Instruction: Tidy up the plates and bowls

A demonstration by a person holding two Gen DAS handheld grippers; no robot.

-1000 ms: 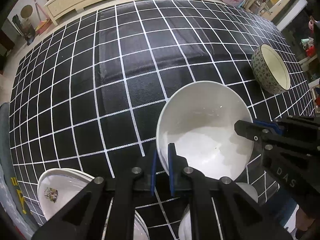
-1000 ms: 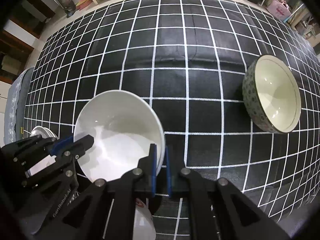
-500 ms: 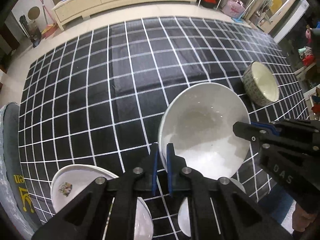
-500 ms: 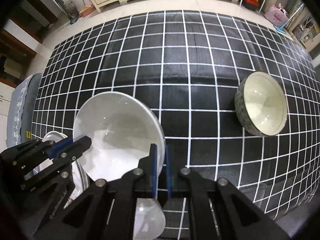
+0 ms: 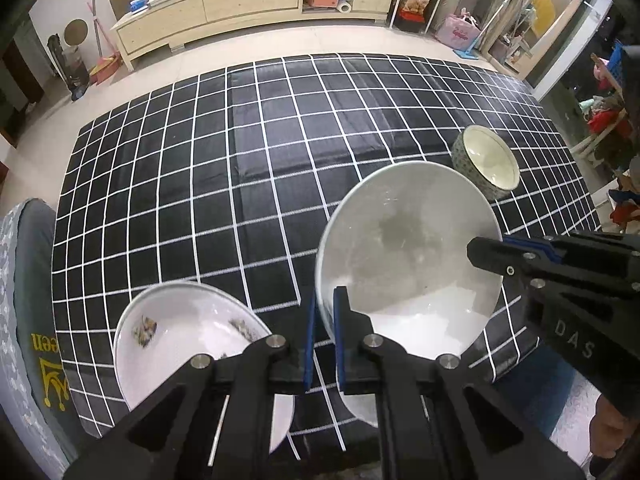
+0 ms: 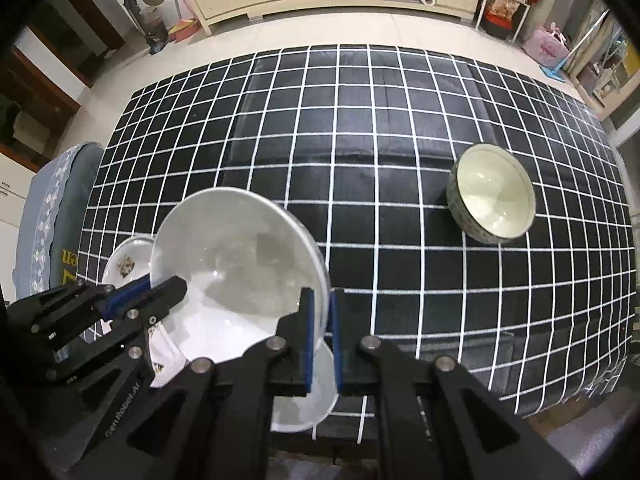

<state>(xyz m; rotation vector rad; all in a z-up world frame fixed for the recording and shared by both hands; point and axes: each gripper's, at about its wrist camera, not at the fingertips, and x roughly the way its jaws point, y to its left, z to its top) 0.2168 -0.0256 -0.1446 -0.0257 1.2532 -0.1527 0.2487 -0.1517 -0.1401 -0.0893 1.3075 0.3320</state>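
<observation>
Two grippers clamped on white bowl (image 5: 408, 248) | left gripper (image 5: 323, 332) pinches near rim, right gripper (image 6: 320, 332) opposite rim | likely glazed, slippery, fragile; balanced rim holds

Three bowls: one large plain white ceramic bowl (image 5: 408, 248), one patterned green-grey bowl (image 5: 486, 162), one smaller white bowl (image 6: 308, 404); one flower-printed white plate (image 5: 188, 336).

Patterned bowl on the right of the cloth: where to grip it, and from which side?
Grip the patterned bowl by its rim, one finger inside and one outside the wall, probably coming from above at the near edge. It sits upright and alone on the checked cloth with its mouth open, so the thin rim is likely the easiest pinch; the rounded wall looks too wide to span. Both grippers are busy holding the white bowl.
</observation>
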